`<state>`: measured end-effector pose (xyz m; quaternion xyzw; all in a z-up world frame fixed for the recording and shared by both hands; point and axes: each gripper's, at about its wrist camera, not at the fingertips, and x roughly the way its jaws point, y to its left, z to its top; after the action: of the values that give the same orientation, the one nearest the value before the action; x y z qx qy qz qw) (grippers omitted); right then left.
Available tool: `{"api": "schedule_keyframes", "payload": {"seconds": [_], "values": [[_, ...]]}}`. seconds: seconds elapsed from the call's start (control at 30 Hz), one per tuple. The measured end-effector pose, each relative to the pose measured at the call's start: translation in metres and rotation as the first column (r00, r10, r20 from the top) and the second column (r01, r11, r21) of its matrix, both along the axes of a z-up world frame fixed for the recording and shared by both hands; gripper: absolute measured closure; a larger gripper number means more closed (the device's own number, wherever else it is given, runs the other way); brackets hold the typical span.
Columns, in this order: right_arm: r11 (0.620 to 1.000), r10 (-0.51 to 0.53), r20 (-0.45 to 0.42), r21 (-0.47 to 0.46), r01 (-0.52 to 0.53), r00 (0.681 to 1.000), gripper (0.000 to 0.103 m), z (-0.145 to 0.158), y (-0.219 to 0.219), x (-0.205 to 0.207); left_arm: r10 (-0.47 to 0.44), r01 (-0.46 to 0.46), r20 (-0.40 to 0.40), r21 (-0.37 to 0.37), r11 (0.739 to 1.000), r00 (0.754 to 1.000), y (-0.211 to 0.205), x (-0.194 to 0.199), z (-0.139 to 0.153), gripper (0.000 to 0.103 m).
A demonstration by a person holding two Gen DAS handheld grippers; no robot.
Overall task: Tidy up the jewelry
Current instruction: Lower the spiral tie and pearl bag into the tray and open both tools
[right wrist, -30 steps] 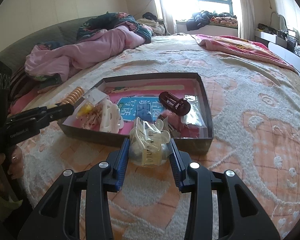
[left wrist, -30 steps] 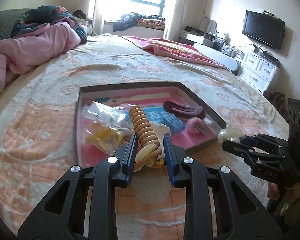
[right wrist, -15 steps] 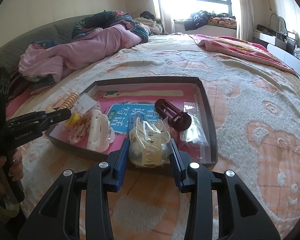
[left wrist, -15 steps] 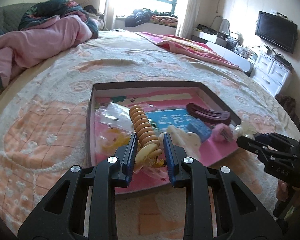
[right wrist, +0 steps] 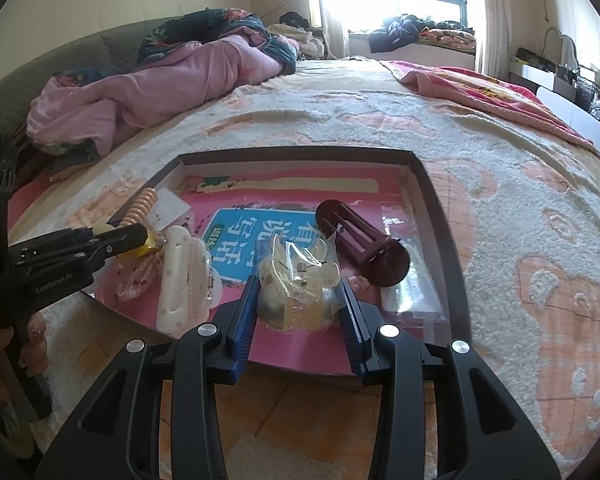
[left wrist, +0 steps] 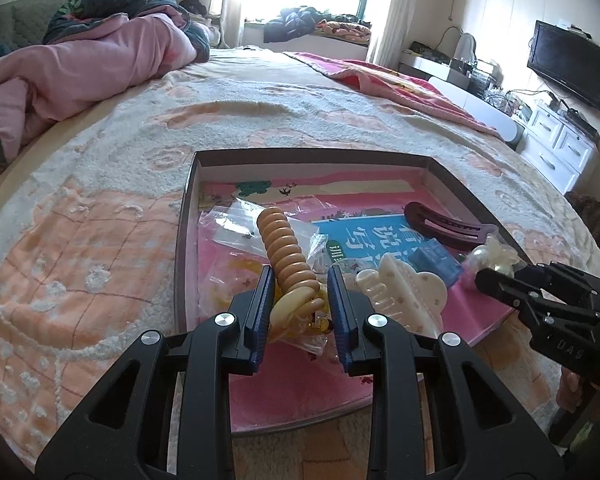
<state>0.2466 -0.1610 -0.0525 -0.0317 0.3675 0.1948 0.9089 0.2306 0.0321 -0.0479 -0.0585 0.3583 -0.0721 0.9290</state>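
Note:
A dark-rimmed box [left wrist: 308,153] with a pink floor lies on the bed; it also shows in the right wrist view [right wrist: 436,200]. My left gripper [left wrist: 299,300] is shut on a tan spiral hair tie [left wrist: 286,254] and holds it over the box's near left part. My right gripper [right wrist: 299,300] is shut on a bagged pearl hair clip [right wrist: 296,280] over the box's near edge. In the box lie a white claw clip [left wrist: 404,290], a maroon hair clip [left wrist: 444,226], a blue piece [left wrist: 436,262] and clear bags [left wrist: 236,224].
The bed is covered by a cream and orange blanket [left wrist: 100,216]. A pink quilt [left wrist: 60,76] is heaped at the far left. A white dresser [left wrist: 560,148] and a TV [left wrist: 568,64] stand to the right.
Both grippers have moved forward with their loads, from in front of the box's near edge to over the box. The box now looks closer in both views.

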Motion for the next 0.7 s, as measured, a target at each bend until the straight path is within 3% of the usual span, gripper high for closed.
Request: {"api": "schedule_keyframes", "payload": {"seconds": [0.27,0.4,0.5,0.7], "values": [[1.000,0.004,-0.012,0.004,-0.003,1.000,0.064,-0.003,0.002,-0.004,-0.024,0.024,0.001,0.010,1.000,1.000,-0.007,-0.003,-0.001,0.083],[1.000,-0.003,-0.004,0.014,0.003,1.000,0.056,-0.001,-0.002,-0.010,-0.033,0.033,0.002,0.010,0.999,0.999,-0.011,-0.005,0.000,0.082],[1.000,-0.018,0.012,0.018,0.017,1.000,0.050,0.002,-0.007,-0.016,-0.041,0.041,0.003,0.002,0.999,0.999,-0.012,-0.007,0.001,0.070],[0.998,-0.049,0.022,0.050,0.047,0.999,0.042,0.007,-0.020,-0.032,-0.054,0.054,0.021,0.004,0.999,0.998,-0.018,-0.013,0.006,0.058]]}}
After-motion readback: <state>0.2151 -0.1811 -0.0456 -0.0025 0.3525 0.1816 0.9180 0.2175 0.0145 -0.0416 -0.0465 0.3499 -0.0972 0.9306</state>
